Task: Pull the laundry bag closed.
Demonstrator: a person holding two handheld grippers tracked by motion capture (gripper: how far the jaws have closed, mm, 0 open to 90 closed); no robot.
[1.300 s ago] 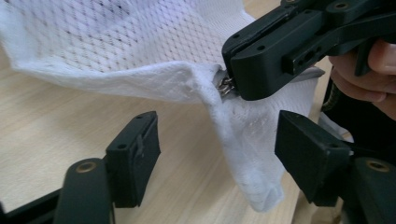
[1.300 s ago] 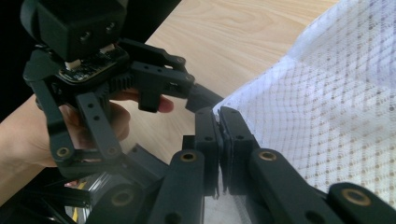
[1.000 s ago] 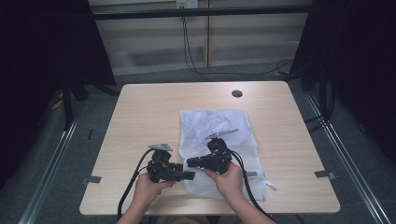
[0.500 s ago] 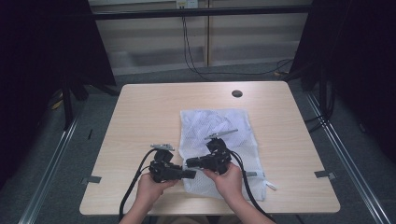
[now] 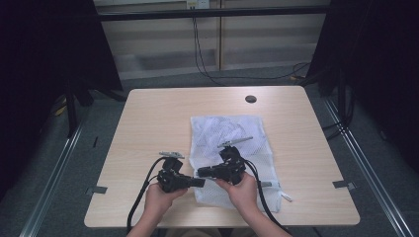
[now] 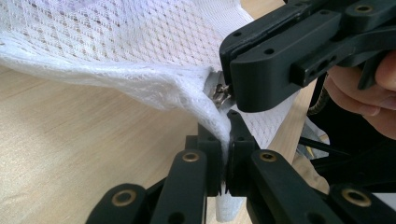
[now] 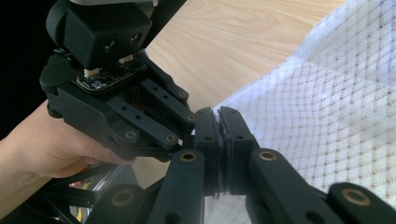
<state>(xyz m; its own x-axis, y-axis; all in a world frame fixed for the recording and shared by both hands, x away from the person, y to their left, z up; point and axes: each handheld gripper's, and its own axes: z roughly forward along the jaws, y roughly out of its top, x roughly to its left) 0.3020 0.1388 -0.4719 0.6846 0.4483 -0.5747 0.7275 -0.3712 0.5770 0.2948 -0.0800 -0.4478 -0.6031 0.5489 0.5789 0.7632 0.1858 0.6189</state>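
Material: white open-weave mesh bag [image 5: 232, 148], lying flat on the pale wood desk [image 5: 148, 118], right of the desk's middle and toward the near edge.
Landmark: the bag's near-left edge, where a small metal zipper pull [image 6: 218, 93] sits at the seam.
Long axis of bag: runs from the near desk edge away toward the far edge; the two grippers meet at its near-left side.
Left gripper [image 5: 197, 182]: jaws have just been closing and now stand pressed together on a fold of the mesh edge; in the left gripper view [image 6: 224, 154] the cloth is pinched between the pads just below the zipper pull.
Right gripper [image 5: 202, 172]: jaws fully together, clamped at the same edge; in the right gripper view [image 7: 219, 135] the mesh runs into the closed pads. Whether the pull itself is between them cannot be told; it sits at the jaw tips.
Spacing: the two gripper tips are nearly touching, left gripper just below the landmark, right gripper on it.
Direction of bag from grippers: the bulk of the mesh lies beyond and to the right of both tips; bare desk lies to the left.
Judged next move: the grips probably part along the seam, one anchoring the cloth while the other draws the zip.
Risk: mesh may slip from the pads under tension.
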